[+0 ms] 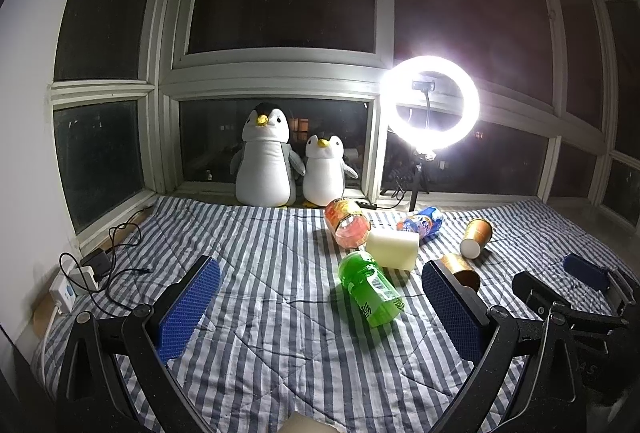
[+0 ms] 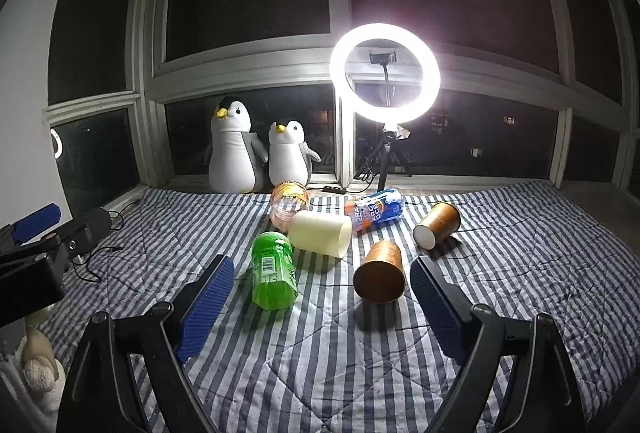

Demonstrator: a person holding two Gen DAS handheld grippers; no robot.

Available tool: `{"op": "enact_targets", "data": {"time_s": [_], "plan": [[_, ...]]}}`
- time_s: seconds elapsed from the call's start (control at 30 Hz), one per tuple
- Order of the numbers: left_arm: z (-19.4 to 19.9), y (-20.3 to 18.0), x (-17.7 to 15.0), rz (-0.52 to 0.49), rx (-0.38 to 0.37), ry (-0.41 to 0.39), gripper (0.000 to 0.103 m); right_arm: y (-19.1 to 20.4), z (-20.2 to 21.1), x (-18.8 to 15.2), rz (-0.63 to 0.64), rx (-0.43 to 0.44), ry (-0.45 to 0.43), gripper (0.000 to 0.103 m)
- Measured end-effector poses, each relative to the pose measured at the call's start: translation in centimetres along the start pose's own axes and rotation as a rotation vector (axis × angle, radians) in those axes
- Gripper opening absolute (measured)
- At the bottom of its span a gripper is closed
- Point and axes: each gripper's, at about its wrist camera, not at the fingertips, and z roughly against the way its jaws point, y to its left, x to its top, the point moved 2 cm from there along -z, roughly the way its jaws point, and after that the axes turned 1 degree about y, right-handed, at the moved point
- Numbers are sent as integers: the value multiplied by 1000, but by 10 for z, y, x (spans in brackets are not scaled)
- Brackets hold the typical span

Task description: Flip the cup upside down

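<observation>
**Two copper cups, both lying on their sides**

Two paper-looking cups rest on the striped quilt (image 2: 320,353) — the nearer copper cup (image 2: 380,273) just ahead of the right gripper (image 2: 320,297), the farther cup (image 2: 437,224) near the blue bottle (image 2: 374,211). Both grippers stand wide apart, empty. The cup is likely light, thin-walled and crushable; grip mid-wall, gently. In the left wrist view the left gripper (image 1: 320,303) hides most of the nearer cup — its rim is hard to judge.

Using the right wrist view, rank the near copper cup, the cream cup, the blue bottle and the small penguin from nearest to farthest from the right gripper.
From the right gripper, open and empty:
1. Near copper cup, on its side just ahead, toward the gripper's right finger.
2. Cream cup, on its side, mid-blanket, slightly left.
3. Blue bottle, lying behind the cream cup, to its right.
4. Small penguin, upright at the window.
</observation>
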Motion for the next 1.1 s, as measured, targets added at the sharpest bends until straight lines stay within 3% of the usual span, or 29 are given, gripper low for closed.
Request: {"op": "enact_targets", "data": {"time_s": [1.1], "plan": [[-30, -1, -1, -41, -46, 49, 102, -20, -6, -1, -53, -32, 5, 87]]}}
